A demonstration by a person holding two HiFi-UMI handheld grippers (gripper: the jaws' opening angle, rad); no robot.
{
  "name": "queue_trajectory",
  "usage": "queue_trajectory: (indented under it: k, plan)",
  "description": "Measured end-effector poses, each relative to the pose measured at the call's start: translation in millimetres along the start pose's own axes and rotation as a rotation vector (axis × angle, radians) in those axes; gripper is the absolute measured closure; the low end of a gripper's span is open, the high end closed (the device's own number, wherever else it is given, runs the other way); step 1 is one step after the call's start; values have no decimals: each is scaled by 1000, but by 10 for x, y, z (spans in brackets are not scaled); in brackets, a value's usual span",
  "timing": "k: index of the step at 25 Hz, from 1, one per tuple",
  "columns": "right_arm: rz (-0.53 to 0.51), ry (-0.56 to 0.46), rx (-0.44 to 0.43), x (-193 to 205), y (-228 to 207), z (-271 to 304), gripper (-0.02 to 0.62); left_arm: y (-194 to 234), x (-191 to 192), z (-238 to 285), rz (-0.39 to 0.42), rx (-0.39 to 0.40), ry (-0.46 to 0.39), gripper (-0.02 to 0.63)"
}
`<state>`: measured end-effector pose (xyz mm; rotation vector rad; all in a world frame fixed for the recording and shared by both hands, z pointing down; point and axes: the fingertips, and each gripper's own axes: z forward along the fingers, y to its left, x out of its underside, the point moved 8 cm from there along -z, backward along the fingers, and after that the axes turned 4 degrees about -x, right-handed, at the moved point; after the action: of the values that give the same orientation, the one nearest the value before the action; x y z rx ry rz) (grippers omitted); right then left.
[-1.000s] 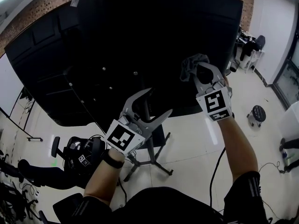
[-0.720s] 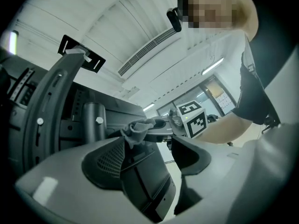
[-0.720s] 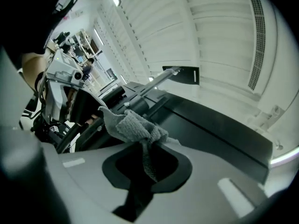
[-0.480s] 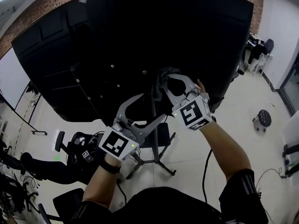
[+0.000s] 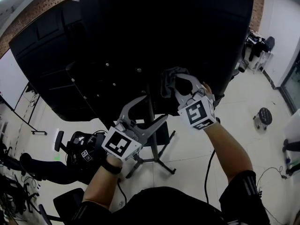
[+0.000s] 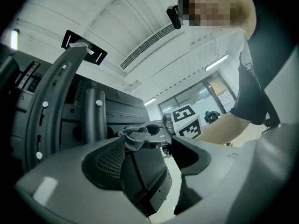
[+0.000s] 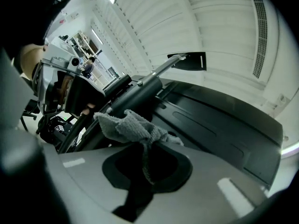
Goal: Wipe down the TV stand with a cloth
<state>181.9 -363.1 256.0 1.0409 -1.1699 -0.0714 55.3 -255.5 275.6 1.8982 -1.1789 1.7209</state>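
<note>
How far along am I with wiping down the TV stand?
Done: the right gripper has the crumpled grey cloth clamped. In hand: it holds the cloth up beside the black TV stand; contact is unclear. The left gripper is open, empty. Left: the wiping itself; no cleaned stretch shows.

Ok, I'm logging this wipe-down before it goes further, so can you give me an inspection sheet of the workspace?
Surface: TV stand pole and legs, black, under the TV's back panel; dirt cannot be judged.
Job's things: grey cloth, bunched, near the pole.
Clutter: stool right; dark chair left, on the floor.
Grippers: right gripper shut on the cloth; left gripper open, empty.
Cables: black cable on the floor.
Surroundings: brick wall, pale floor.
</note>
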Motion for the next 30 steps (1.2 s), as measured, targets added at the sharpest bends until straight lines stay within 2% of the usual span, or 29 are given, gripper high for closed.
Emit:
queue_trajectory:
  k: [10,17,21,25,30]
  plan:
    - [64,108,84,468,-341,-495,563,-255,56,318,-15,69,-2,276]
    - [103,118,134,529,-475,-692,563,-343,25,344,-8,66,-3,276]
    - [107,62,149,335,-476,-770,563,-324,-35,252,-2,51,-8,276]
    - [82,-24,125,-29,-273,-776,563,-278,-113,25,7,27,-28,276]
    - [-13,-74,70,-609,24,-606,563,-112,-239,-347,34,-16,-40,276]
